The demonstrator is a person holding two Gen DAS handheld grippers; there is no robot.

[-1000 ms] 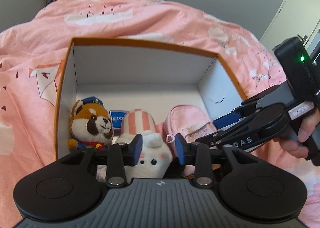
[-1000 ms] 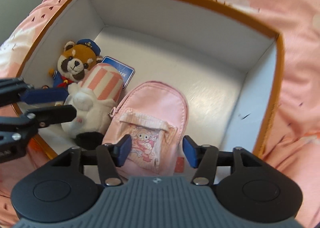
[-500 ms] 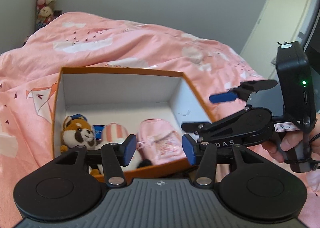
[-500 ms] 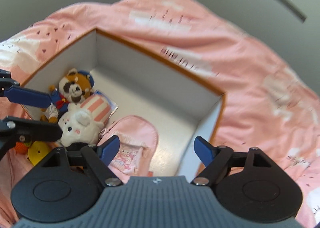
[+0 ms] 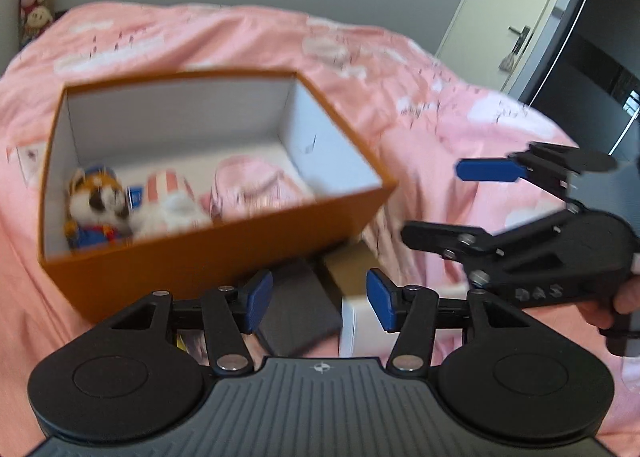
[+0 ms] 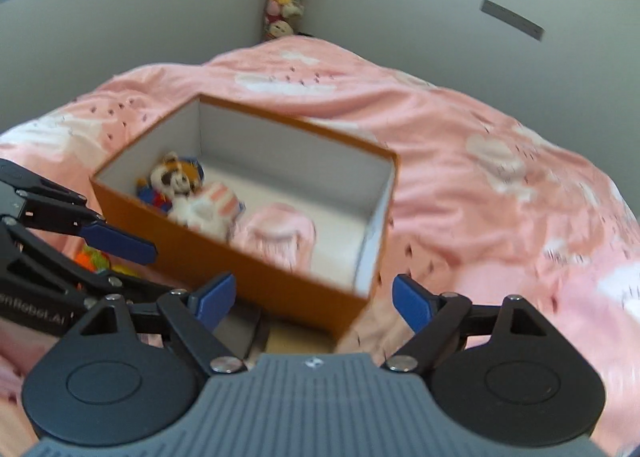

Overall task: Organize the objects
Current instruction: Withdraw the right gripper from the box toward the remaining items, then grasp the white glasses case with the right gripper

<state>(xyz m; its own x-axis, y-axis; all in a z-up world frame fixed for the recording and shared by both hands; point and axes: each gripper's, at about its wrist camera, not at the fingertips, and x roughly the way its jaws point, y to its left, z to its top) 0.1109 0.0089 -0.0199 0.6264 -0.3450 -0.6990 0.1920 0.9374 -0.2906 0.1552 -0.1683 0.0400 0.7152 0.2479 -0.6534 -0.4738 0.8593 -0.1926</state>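
An orange box (image 5: 224,253) (image 6: 256,285) with a white inside sits on the pink bed. In it lie a raccoon plush (image 5: 98,205) (image 6: 174,179), a white plush with a striped hat (image 5: 170,201) (image 6: 208,209) and a pink pouch (image 5: 252,189) (image 6: 280,233). My left gripper (image 5: 316,299) is open and empty in front of the box. My right gripper (image 6: 312,301) is open wide and empty, near the box's front right corner. Each gripper shows in the other's view.
In front of the box lie a dark grey flat case (image 5: 298,307), a tan box (image 5: 352,273) and a white box (image 5: 360,329). Colourful toys (image 6: 94,259) lie left of the box. Pink bedding (image 6: 500,197) surrounds everything. A door (image 5: 516,9) is at the far right.
Both grippers have pulled back and up out of the box. The right gripper let go of the pink pouch and opened wide. The left gripper opened wider too.
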